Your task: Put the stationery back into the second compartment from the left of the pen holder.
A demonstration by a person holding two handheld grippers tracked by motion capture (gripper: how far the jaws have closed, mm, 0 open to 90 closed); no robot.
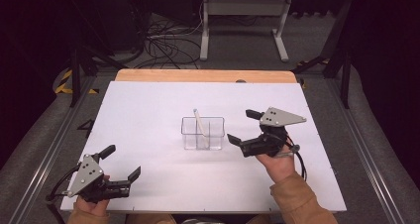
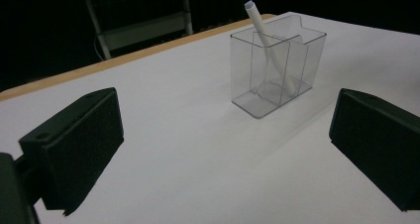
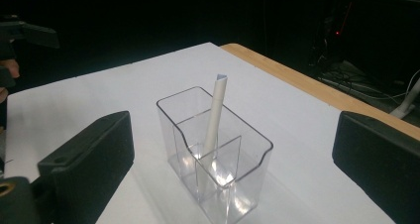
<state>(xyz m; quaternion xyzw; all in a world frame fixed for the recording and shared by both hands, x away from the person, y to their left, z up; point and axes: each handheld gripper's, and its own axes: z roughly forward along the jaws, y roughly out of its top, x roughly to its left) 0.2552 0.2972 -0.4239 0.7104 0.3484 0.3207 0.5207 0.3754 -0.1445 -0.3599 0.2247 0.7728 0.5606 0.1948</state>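
So on my end right now: the clear plastic holder (image 1: 202, 133) sits about mid-table on the white board (image 1: 148, 115), and the white pen (image 1: 200, 123) stands inside it, leaning, with its tip poking up above the rim. From the right gripper view the holder (image 3: 214, 149) has dividers, and the pen (image 3: 214, 120) looks like it's in one of the front compartments, resting against the divider; can't tell exactly which from the high view.

My right gripper (image 1: 243, 127) is just beside the holder on its right side, jaws spread wide and nothing between them, not touching the holder. In its own camera both black jaws frame the holder with clear gaps either side.

Left gripper (image 1: 121, 162) is parked down at the near-left corner of the board, well apart from the holder, jaws also wide open and holding nothing. Its view shows the holder (image 2: 277, 65) off in the distance.
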